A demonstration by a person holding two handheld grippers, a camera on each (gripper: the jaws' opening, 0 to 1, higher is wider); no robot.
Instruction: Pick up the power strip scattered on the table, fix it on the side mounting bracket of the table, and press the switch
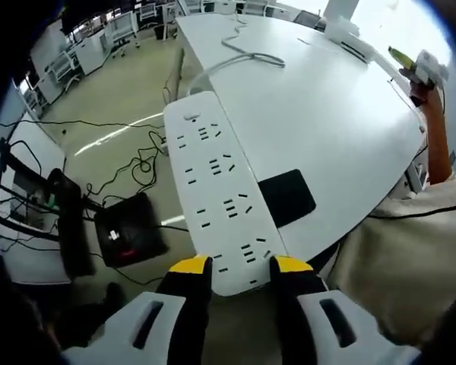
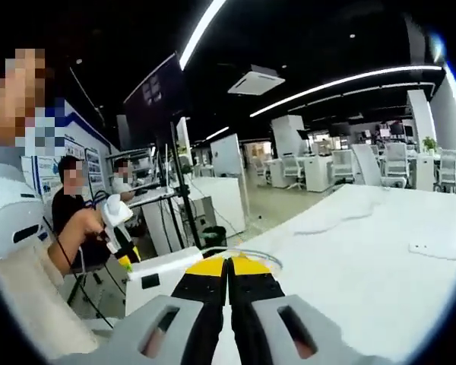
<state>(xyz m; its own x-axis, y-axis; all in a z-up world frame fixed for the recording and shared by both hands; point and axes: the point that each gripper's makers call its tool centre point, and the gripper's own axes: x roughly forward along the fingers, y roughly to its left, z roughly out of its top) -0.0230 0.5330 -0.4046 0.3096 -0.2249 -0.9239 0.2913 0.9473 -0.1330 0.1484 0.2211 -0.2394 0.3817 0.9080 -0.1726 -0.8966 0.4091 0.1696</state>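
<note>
My left tool (image 1: 240, 268) pinches the power strip (image 1: 216, 190) by its near end, long axis along the desk (image 1: 327, 122) edge; right tool (image 2: 228, 268) pressed together.

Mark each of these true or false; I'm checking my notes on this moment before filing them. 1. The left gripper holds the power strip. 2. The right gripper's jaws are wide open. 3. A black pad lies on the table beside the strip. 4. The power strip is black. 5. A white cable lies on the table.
1. True: the left gripper clamps the end of the power strip.
2. False: the right gripper has its jaws closed together, holding nothing.
3. True: the black pad sits on the table next to the strip.
4. False: it is white.
5. True: the white cable lies farther along the tabletop.
</note>
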